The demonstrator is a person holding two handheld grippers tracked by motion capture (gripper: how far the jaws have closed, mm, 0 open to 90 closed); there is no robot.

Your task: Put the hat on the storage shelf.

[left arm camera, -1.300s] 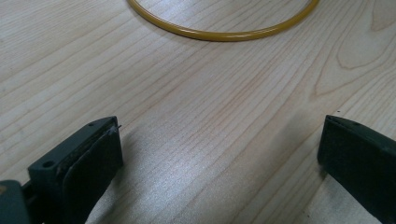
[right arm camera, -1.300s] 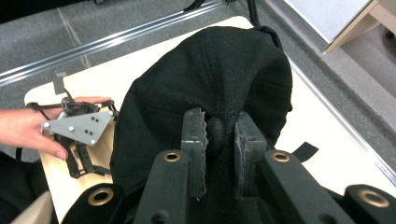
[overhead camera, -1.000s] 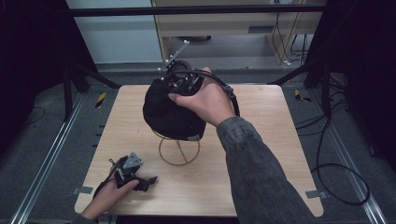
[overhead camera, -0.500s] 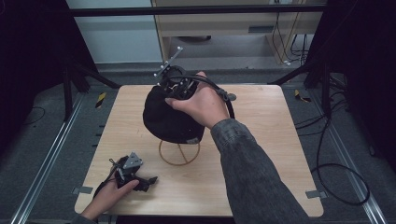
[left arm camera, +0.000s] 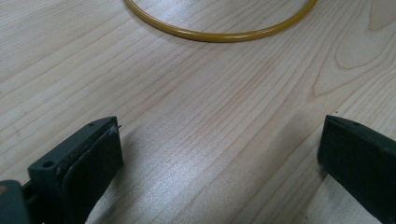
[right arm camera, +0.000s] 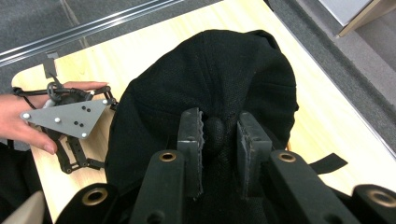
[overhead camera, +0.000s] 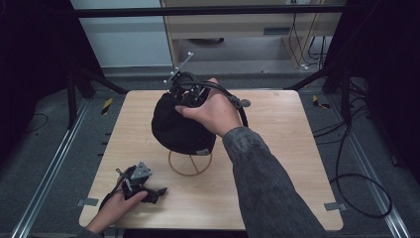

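High view shows a black cap [overhead camera: 181,129] perched on a yellow wire stand [overhead camera: 190,163] near the middle of the wooden counter [overhead camera: 277,148]. The right hand-held gripper [overhead camera: 185,94] sits on top of the cap at its far side, and the right hand [overhead camera: 213,111] covers much of the crown. Right gripper view shows the jaws pinched on a bunched fold of the cap's fabric [right arm camera: 215,133] at the crown; they have just been easing open slightly, with the fold between them. I cannot make out a brim, so which way the cap faces is unclear; its dome bulges toward the counter's left side, and a small tag shows at its near lower edge. A strap end [right arm camera: 327,163] pokes out beside it.

Near the front left corner, the left hand-held gripper [overhead camera: 141,183] lies low on the counter in the left hand [overhead camera: 116,208], jaws wide apart with only bare wood between them. Left gripper view cuts off the stand's ring [left arm camera: 219,35] at the top.
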